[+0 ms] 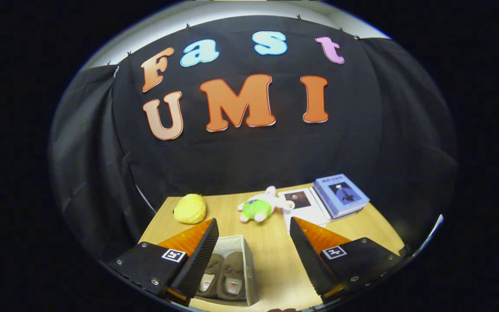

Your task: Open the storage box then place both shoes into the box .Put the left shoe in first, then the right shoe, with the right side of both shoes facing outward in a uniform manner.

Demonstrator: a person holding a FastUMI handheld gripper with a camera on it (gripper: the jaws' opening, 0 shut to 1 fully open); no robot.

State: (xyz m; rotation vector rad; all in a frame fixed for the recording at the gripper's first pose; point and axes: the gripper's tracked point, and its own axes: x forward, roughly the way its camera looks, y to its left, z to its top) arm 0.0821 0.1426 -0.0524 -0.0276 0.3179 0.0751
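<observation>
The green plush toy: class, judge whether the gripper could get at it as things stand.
Probably yes. The gripper is open, and bare table lies between its fingers and the green plush toy beyond them; the storage box sits aside.

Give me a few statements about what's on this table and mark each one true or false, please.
1. Both shoes lie inside the box. True.
2. The gripper is clamped on a shoe. False: its fingers stand wide apart, holding nothing.
3. A yellow plush toy sits on the table beyond the fingers. True.
4. The green toy lies inside the box. False: it lies on the table, beyond the box.
5. The blue book stands upright. False: it lies flat beside a white booklet.
</observation>
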